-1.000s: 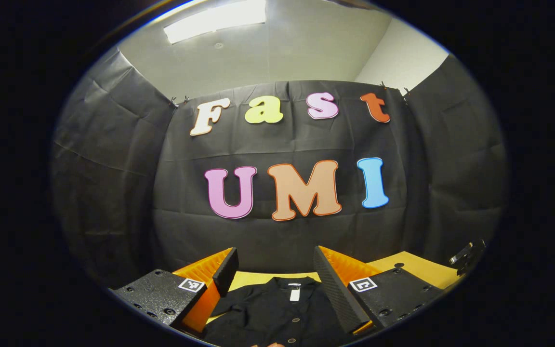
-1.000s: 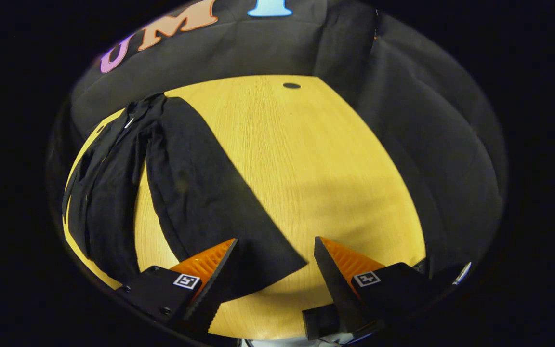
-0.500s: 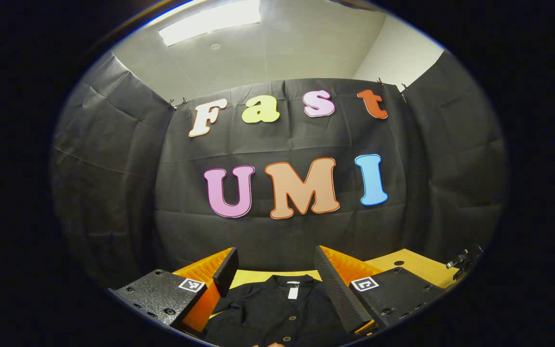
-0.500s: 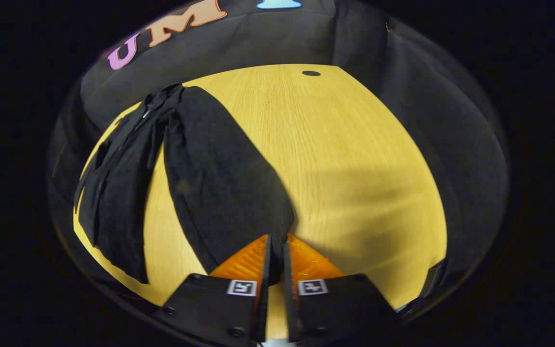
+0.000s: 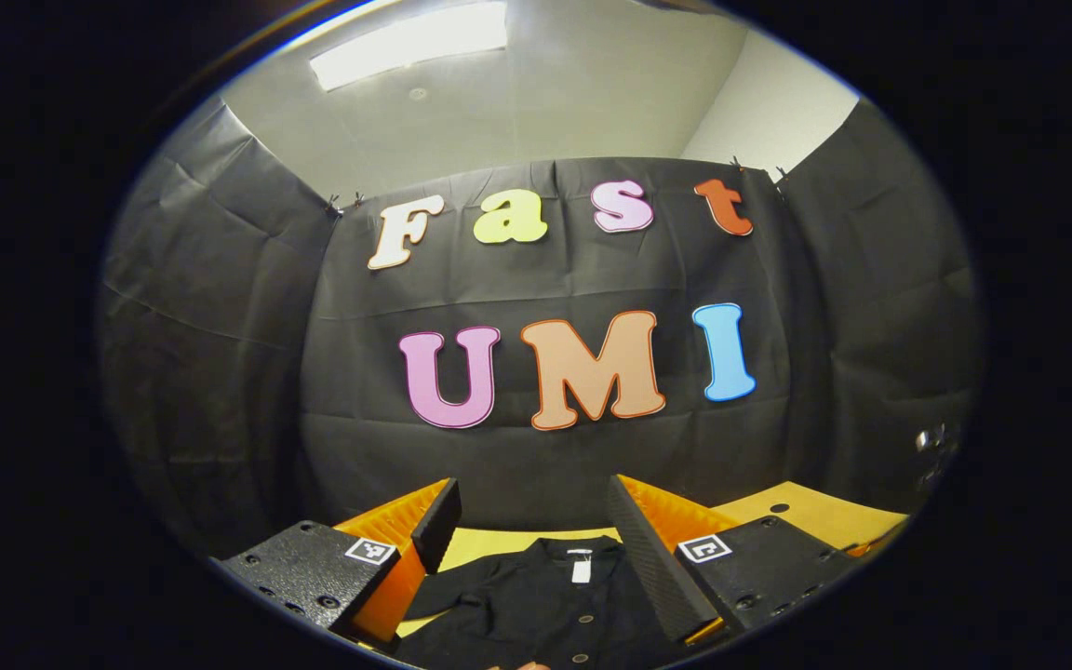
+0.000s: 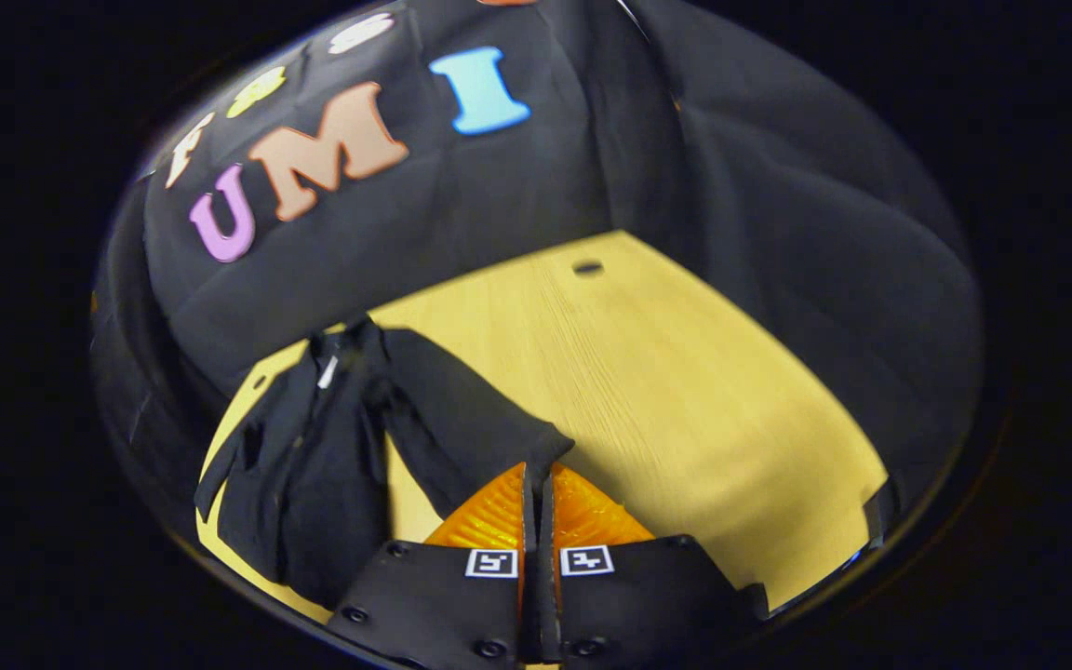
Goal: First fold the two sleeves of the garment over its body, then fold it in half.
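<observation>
Right gripper view shows the right gripper (image 6: 536,479) clamped on the sleeve (image 6: 462,433) end of the black shirt (image 6: 313,465) lying on the wooden table (image 6: 685,391), while the left gripper (image 5: 531,521) hangs wide open above the shirt's collar (image 5: 578,549).

ceiling light (image 5: 410,42) bright, edges warped.

Yellow wooden table (image 6: 685,391); black garment (image 6: 313,465) lying on left part.
</observation>
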{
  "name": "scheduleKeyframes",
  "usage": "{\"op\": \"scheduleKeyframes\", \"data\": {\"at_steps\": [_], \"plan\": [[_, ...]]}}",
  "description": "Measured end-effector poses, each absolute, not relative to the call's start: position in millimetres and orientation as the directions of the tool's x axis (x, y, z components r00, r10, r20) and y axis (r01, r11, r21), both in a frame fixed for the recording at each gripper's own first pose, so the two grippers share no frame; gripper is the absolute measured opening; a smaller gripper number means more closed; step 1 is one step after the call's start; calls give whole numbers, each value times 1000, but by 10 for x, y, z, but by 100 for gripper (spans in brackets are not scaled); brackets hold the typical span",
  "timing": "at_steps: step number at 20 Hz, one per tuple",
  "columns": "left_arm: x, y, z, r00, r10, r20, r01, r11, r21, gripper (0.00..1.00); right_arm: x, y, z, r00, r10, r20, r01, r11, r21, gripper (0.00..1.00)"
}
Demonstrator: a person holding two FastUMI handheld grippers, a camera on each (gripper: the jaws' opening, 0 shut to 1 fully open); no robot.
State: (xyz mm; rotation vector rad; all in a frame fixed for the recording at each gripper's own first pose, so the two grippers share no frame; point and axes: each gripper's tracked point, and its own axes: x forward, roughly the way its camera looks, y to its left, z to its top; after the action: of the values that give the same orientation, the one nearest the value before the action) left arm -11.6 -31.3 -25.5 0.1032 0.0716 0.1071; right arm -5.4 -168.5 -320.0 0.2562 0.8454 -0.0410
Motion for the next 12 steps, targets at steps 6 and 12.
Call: {"op": "scheduleKeyframes", "data": {"at_steps": [6,12], "plan": [[-110,102,-299,989,127,-75,-121,989,89,94,417,-954,-2431,774,108,-624,-11,987,157,2],[-210,637,-276,976,204,-72,-195,975,105,94,927,-385,-2006,828,160,-537,-95,985,147,2]]}}
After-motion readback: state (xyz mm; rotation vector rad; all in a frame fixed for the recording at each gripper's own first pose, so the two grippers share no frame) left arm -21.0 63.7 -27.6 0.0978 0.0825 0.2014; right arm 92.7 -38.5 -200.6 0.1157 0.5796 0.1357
